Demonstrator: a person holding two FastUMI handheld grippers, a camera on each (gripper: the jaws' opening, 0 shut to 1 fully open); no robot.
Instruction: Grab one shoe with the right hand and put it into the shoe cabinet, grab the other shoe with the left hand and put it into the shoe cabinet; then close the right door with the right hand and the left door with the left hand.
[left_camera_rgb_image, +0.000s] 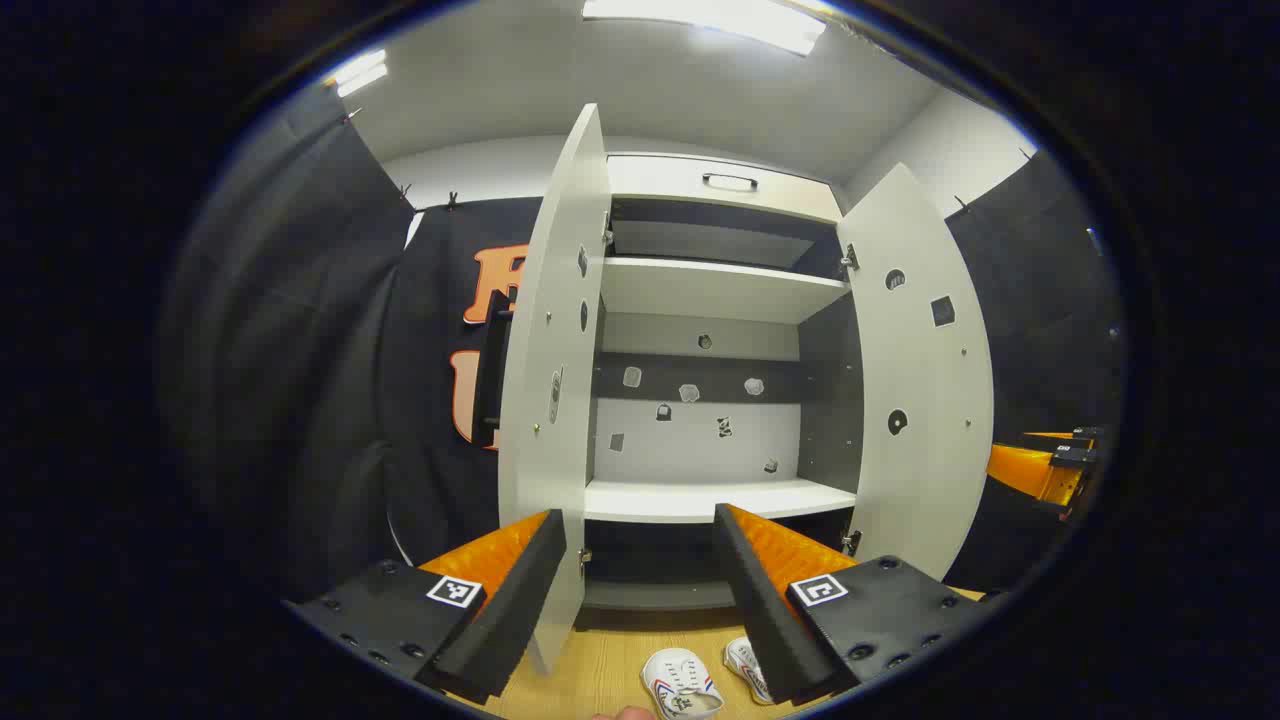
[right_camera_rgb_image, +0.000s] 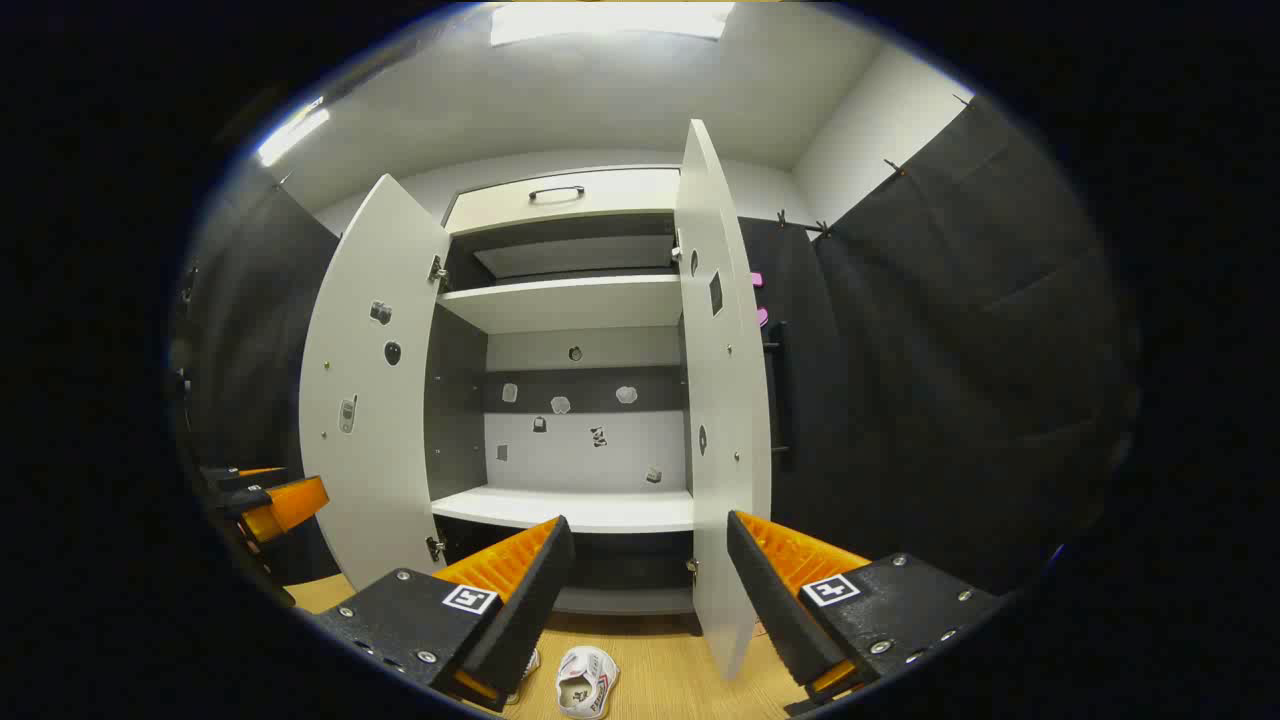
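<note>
The white shoe cabinet (left_camera_rgb_image: 700, 290) (right_camera_rgb_image: 570, 300) stands ahead with its left door (left_camera_rgb_image: 548, 400) (right_camera_rgb_image: 375, 400) and right door (left_camera_rgb_image: 925, 380) (right_camera_rgb_image: 722, 400) swung wide; its shelves are bare. Two white shoes with coloured stripes lie on the wooden floor in front. One shoe (left_camera_rgb_image: 682, 683) (right_camera_rgb_image: 587, 681) is in plain sight; the other shoe (left_camera_rgb_image: 745, 663) (right_camera_rgb_image: 528, 664) is half hidden behind a finger. My left gripper (left_camera_rgb_image: 640, 590) and my right gripper (right_camera_rgb_image: 650, 590) both hang open above the shoes, holding nothing. The right gripper (left_camera_rgb_image: 1045, 462) shows far right in the left gripper view, the left gripper (right_camera_rgb_image: 265, 500) far left in the right gripper view.
Black cloth walls close in on both sides of the cabinet. A drawer with a dark handle (left_camera_rgb_image: 729, 181) (right_camera_rgb_image: 556, 192) tops the cabinet. Dark door handles (left_camera_rgb_image: 490, 365) (right_camera_rgb_image: 780, 385) sit on the doors' outer faces. A fingertip (left_camera_rgb_image: 625, 713) of a person pokes in at the bottom.
</note>
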